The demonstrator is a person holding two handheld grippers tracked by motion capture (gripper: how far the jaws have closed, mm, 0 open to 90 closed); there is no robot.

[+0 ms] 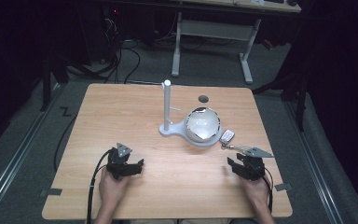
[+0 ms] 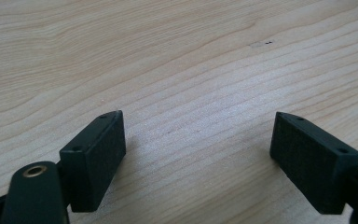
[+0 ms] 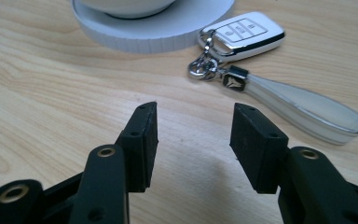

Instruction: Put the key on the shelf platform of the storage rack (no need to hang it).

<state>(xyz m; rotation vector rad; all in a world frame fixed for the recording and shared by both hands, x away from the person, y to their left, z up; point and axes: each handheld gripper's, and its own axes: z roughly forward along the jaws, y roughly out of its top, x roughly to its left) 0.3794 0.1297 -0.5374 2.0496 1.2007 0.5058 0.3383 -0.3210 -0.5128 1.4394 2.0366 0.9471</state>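
Observation:
A white car key fob lies on the wooden table just right of a white stand's round base, with a metal clasp and a pale strap trailing from it. A white bowl sits on that base, and a white post rises from the stand. My right gripper rests open on the table a little short of the fob, nothing between its jaws. My left gripper stands open over bare wood at the front left.
A dark round cable hole is set in the table behind the bowl. A white desk frame and cables stand on the floor beyond the far edge. Bare wood stretches between the two grippers.

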